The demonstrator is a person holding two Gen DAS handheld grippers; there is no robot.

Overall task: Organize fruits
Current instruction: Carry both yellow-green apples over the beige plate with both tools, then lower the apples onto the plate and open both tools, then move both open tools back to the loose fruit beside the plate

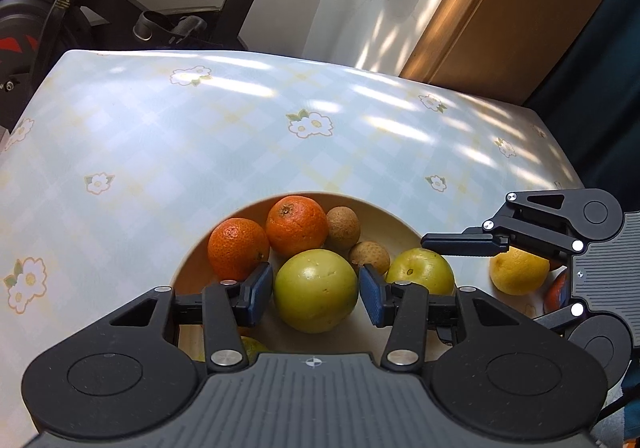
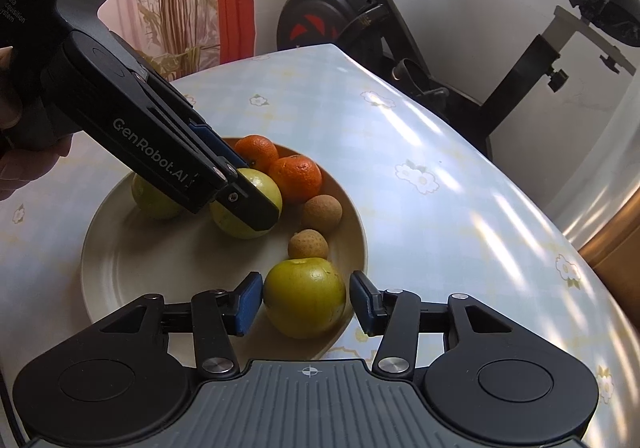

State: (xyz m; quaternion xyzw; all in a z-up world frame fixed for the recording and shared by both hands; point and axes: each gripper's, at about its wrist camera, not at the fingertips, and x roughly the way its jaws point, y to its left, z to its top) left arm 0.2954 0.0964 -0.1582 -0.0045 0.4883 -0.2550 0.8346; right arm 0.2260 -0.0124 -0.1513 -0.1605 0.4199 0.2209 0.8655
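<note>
Most fruit on plate (image 2: 120, 272); lemon (image 1: 516, 272) outside. Left gripper (image 1: 316, 288), right gripper (image 2: 306, 298) open, each straddling green fruit, ungripped.

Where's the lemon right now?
In the left wrist view the lemon sits on the table off the plate, to its right, partly under the right hand-held gripper's fingers, with an orange fruit beside it.
</note>
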